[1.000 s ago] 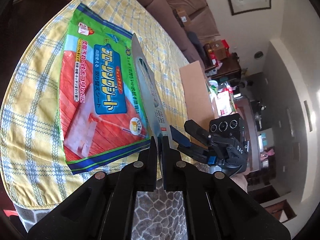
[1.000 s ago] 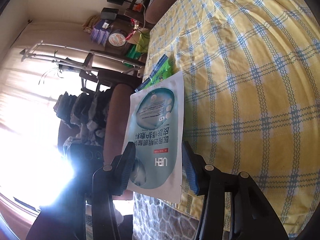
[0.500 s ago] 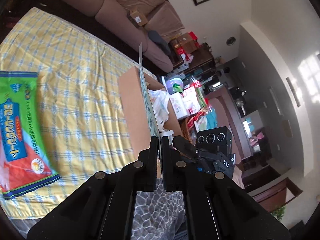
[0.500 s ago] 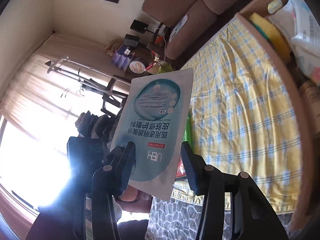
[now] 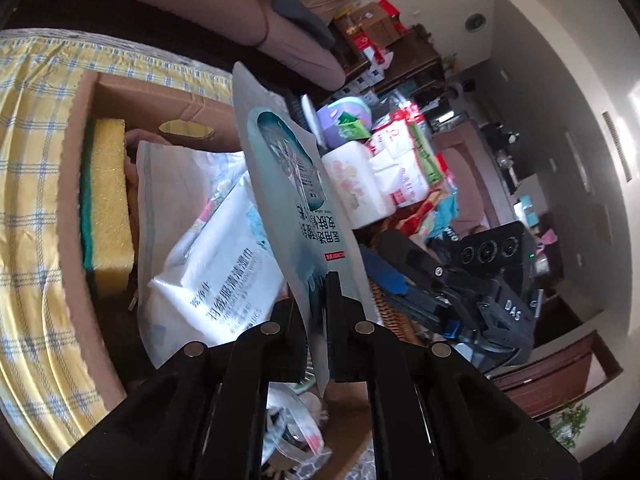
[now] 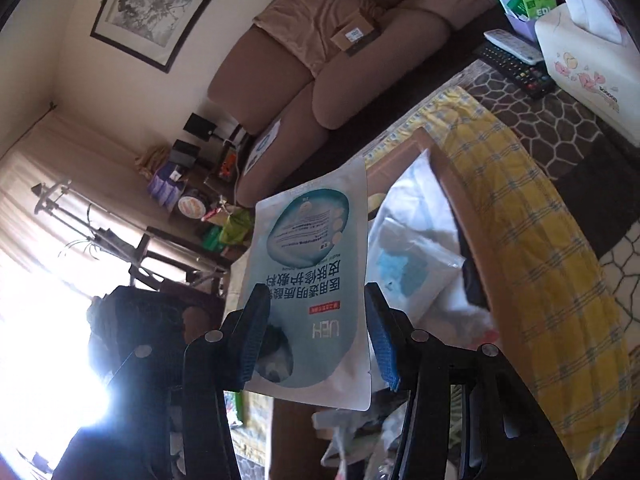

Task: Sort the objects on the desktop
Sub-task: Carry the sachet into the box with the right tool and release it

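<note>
Left gripper: jaws have just been opening slightly, teal sachet standing between them at frame centre, whether still pinched is hard to tell. It hangs over the cardboard box, yellow sponge at left. Right gripper: fingers apart, flanking the sachet's edges without clear contact.

A: How many things are up in the air?
B: One sachet.
A: And in the cardboard box?
B: One yellow sponge, two white packs.
</note>
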Action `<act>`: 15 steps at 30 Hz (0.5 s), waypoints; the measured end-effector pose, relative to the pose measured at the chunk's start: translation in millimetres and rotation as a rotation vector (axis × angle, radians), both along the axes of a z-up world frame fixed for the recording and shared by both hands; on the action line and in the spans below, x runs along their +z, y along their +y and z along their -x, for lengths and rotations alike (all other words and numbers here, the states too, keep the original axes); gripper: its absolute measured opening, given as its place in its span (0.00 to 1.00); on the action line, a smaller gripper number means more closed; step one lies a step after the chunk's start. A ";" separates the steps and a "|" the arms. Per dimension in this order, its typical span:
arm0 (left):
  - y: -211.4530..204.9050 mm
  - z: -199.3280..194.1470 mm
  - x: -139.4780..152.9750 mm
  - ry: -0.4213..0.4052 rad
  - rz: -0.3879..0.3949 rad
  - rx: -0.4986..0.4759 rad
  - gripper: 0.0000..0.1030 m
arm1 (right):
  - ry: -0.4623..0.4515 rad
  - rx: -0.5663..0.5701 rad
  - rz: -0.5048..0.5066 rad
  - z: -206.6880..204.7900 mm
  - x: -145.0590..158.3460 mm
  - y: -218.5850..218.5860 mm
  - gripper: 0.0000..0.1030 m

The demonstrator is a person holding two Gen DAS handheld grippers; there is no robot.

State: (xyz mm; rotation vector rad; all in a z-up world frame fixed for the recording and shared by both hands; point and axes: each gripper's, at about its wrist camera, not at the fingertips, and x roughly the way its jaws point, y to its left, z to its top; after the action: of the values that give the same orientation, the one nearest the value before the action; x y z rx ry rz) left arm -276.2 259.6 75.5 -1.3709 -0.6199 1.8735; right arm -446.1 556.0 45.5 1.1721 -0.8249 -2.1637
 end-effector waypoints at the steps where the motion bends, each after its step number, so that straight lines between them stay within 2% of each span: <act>1: 8.7 5.7 -6.2 -0.003 0.052 -0.012 0.11 | -0.011 -0.001 -0.035 9.4 -7.0 0.7 0.49; 4: 26.7 11.5 -13.4 0.007 0.158 -0.044 0.11 | -0.022 0.011 -0.139 24.0 -24.5 11.1 0.49; 10: 28.1 7.9 -17.9 0.012 0.204 -0.039 0.11 | 0.022 -0.009 -0.217 26.8 -31.6 6.3 0.48; 13: 27.3 7.1 -16.5 -0.005 0.209 -0.022 0.13 | 0.031 0.001 -0.358 32.9 -30.8 -13.1 0.45; 15: 29.6 6.8 -11.6 -0.014 0.212 -0.028 0.30 | 0.012 0.007 -0.407 37.0 -30.4 -21.3 0.47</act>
State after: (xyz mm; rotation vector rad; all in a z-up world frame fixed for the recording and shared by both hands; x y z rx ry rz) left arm -283.0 289.1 63.9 -1.5191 -0.4158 1.9525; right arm -483.1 534.7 15.0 1.3465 -0.3799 -2.4000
